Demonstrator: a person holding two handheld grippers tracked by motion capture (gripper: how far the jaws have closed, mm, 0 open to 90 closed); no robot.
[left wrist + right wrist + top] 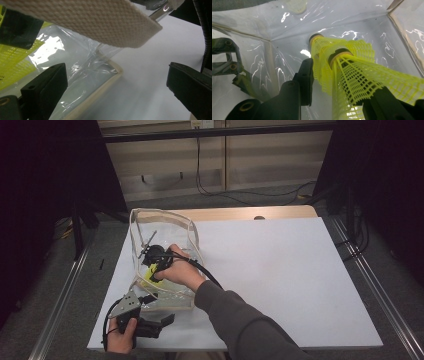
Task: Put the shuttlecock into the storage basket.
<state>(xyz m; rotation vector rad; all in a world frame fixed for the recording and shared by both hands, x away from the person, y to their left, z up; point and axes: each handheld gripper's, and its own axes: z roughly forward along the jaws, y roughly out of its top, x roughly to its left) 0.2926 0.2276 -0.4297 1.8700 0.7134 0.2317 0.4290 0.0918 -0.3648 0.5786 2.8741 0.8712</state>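
A clear plastic bag (165, 227) with beige trim stands open on the white table (280, 270). My right gripper (152, 260) reaches inside it. Two yellow mesh shuttlecocks (342, 72), one nested in the other, lie between its jaws with their corks toward the bag's wall. The skirt rests over the right jaw and the left jaw stands just beside the mesh, so this gripper (339, 85) looks open. My left gripper (167, 320) is at the bag's near corner, near the table's front edge. Its jaws (117, 75) stand wide open around the bag's trimmed corner (110, 75) without pressing it.
A beige webbing strap (100, 22) of the bag hangs just above the left gripper's jaws. The table's right half is bare white board. Black cables (220, 190) run along the floor behind the table, and metal rails (370, 285) flank both sides.
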